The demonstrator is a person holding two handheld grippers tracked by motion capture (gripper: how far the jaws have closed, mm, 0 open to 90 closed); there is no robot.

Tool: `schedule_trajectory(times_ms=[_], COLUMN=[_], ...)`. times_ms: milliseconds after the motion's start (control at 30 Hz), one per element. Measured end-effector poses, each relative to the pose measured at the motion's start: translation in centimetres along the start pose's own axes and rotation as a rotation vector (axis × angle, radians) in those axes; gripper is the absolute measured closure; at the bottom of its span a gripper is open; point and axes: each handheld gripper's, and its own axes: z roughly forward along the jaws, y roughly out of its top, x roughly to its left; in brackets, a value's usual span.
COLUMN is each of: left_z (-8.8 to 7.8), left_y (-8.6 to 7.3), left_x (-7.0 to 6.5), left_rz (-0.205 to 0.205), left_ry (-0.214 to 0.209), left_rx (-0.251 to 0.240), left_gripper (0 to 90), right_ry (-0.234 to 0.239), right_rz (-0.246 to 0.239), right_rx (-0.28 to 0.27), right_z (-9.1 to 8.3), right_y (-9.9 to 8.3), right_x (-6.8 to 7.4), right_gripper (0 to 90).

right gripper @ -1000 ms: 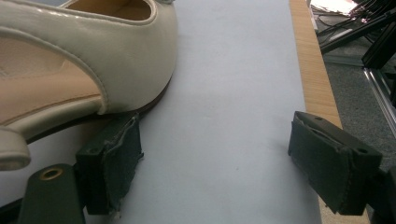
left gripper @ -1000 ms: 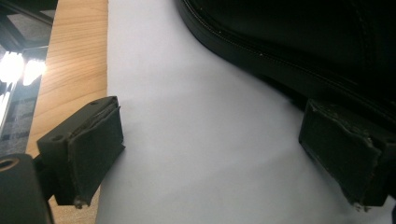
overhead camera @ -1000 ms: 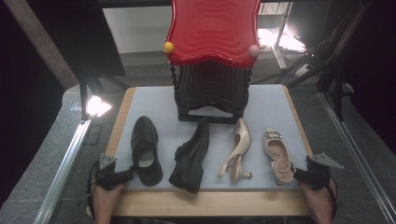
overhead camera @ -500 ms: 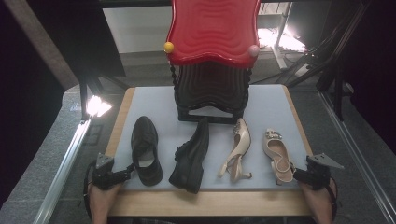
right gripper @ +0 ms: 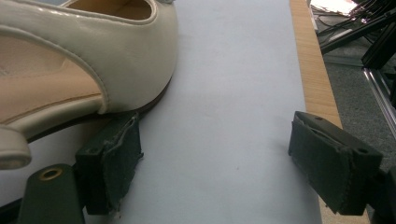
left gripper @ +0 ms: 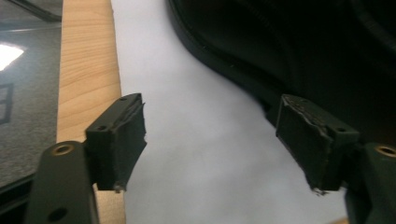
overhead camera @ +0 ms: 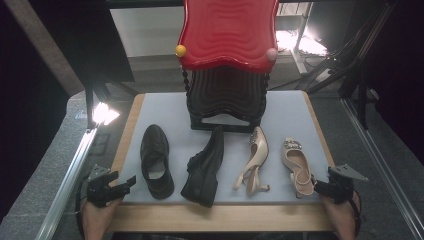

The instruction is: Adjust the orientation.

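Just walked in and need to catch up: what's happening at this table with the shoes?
A person holds a claw in each hand at the near edge of a grey mat with four shoes in a row. The left claw, its jaws just closing with nothing between them, sits beside the upright black shoe. The right claw waits open by the heel of the beige slingback shoe. Neither shoe is gripped yet.

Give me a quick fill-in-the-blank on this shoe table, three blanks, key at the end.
1. The shoe rack at the back of the table has a ____ top.
2. On the grey mat lie ____ shoes in a row.
3. The black shoe nearest the left gripper stands upright; the other black shoe lies on its ____.

Missing words: red; four; side
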Motion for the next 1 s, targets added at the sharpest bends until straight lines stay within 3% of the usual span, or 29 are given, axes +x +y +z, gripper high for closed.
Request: schedule_trajectory(times_ms=[100, 333, 467, 733, 1000], left_z=[-1.1, -2.2, -2.2, -2.7, -1.8], left_y=[0.8, 2.1, 3.1, 4.6, 5.8], left_x=[-0.2, -1.4, -2.5, -3.4, -4.7], left_rz=[-0.017, 0.012, 0.057, 0.052, 0.059], left_ry=[-0.029, -0.04, -0.051, -0.095, -0.091], left_rx=[-0.011, -0.011, 0.003, -0.023, 0.004], left_gripper=[28.5, 32.7, 36.0, 39.3, 42.5], right_ry=[0.0, -0.001, 0.0, -0.001, -0.001], right_rz=[0.0, 0.001, 0.0, 0.001, 0.001], right_rx=[0.0, -0.001, 0.0, -0.001, -0.001], right_z=[0.0, 0.0, 0.0, 0.0, 0.0], right_y=[0.0, 0.0, 0.0, 0.0, 0.0], right_x=[0.0, 0.0, 0.0, 0.0, 0.0], right_gripper=[17.1, 17.1, 17.1, 17.1, 17.1])
